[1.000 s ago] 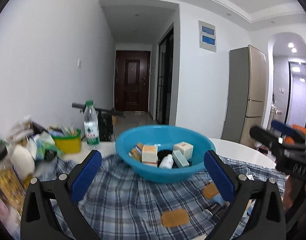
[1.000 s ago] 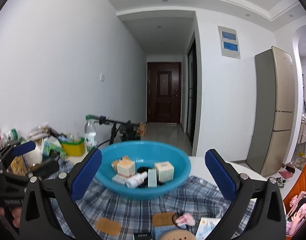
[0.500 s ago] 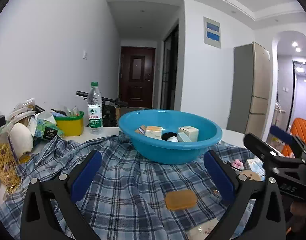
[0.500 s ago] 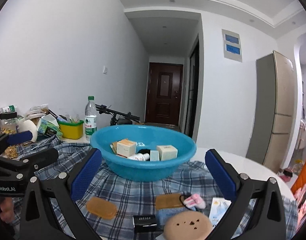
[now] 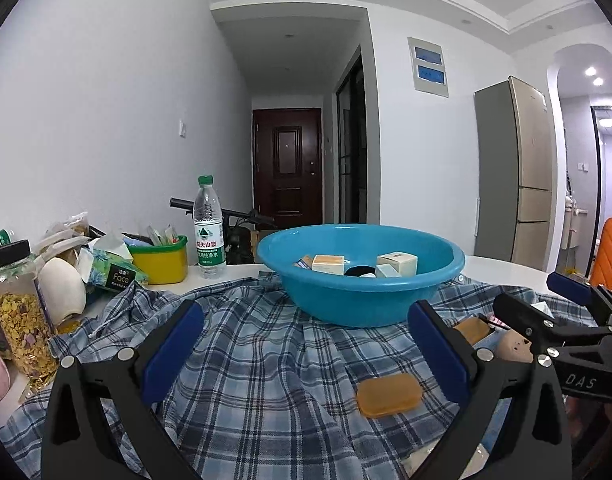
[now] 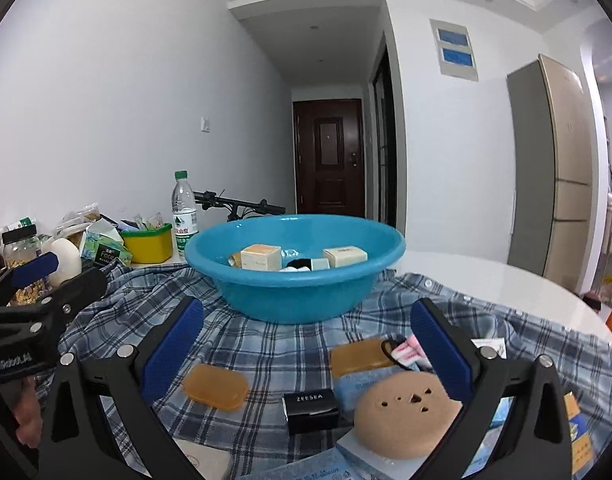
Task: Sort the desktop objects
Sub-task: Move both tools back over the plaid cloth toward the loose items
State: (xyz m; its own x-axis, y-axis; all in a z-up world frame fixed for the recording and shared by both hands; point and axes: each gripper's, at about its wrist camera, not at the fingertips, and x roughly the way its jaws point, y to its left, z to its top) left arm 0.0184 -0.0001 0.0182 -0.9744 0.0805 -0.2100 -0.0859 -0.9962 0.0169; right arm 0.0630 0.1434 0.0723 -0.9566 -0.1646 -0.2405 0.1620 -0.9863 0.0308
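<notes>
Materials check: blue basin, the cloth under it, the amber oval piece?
Blue basin: looks like glossy moulded plastic, with sheen on its rolled rim. Plaid cloth: woven fabric, wrinkled, buttons visible, likely a shirt. Amber oval piece: translucent, smooth; perhaps soap or resin, cannot tell which.

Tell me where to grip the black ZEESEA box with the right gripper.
Probably pinch the black box across its two short ends, coming from above. It lies flat on the plaid cloth between the open right gripper's fingers, label facing the camera.
</notes>
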